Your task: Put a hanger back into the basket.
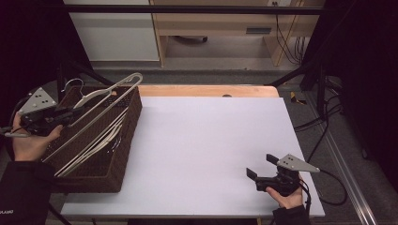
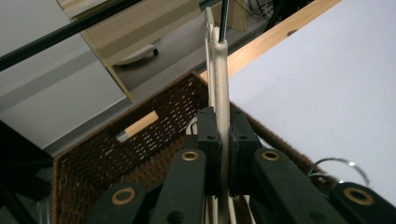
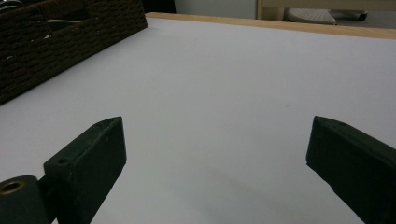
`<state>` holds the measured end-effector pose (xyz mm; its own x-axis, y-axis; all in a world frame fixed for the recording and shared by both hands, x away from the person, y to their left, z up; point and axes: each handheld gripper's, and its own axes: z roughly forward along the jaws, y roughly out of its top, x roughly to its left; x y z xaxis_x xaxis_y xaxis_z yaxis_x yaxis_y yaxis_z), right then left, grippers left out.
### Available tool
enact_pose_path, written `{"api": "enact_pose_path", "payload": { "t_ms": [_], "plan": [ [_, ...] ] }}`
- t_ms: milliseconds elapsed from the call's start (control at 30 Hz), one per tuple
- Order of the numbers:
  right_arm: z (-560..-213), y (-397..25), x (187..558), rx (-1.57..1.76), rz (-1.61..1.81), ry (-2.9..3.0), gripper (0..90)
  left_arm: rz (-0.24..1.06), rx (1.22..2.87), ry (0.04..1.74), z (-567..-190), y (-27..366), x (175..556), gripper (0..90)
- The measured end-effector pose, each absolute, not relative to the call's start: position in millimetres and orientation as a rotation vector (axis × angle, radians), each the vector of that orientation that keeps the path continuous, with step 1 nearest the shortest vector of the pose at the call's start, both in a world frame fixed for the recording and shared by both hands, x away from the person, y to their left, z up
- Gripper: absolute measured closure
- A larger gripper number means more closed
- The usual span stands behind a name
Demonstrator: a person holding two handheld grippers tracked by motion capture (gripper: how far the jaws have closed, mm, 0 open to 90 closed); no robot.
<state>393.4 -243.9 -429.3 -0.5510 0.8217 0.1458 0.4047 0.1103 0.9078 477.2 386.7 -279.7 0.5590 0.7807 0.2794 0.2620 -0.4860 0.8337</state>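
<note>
In the high view, our left tool (image 1: 70,112) sits at the far left over the woven basket (image 1: 129,136), its jaws closed on a cream hanger (image 1: 101,101) lifted at a slant above the basket's far end. More hangers (image 1: 96,143) lie inside the basket. Our right tool (image 1: 259,168) rests at the near right of the white worktop (image 1: 202,140), jaws spread wide, holding nothing.

In the left gripper view, we see the hanger's flat bar (image 2: 222,84) pinched upright between the jaws, the basket wall (image 2: 154,135) behind it.

In the right gripper view, our jaws stand wide apart over bare worktop (image 3: 224,84), the basket (image 3: 70,35) at the far left.
</note>
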Motion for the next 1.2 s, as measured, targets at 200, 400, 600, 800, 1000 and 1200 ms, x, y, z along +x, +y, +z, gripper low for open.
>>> {"api": "enact_pose_path", "payload": {
  "t_ms": [200,400,600,800,1000,1200],
  "plan": [
    [-430,-243,394,1.202,1.428,1.995,5.4,0.862,2.045,0.872,-291,402,480,85.8],
    [-430,-243,394,1.203,1.428,1.995,5.4,0.843,2.08,0.911,-304,413,481,85.8],
    [-430,-242,394,1.204,1.426,1.998,5.4,0.854,2.118,0.938,-320,413,483,85.8],
    [-430,-243,394,1.202,1.426,1.997,5.4,0.869,2.167,0.932,-343,406,486,85.8],
    [-430,-242,394,1.203,1.424,1.997,5.4,0.847,2.183,0.976,-367,404,489,85.8],
    [-430,-242,394,1.202,1.423,1.997,5.4,0.767,2.288,1.019,-377,407,491,84.0]
  ]
}}
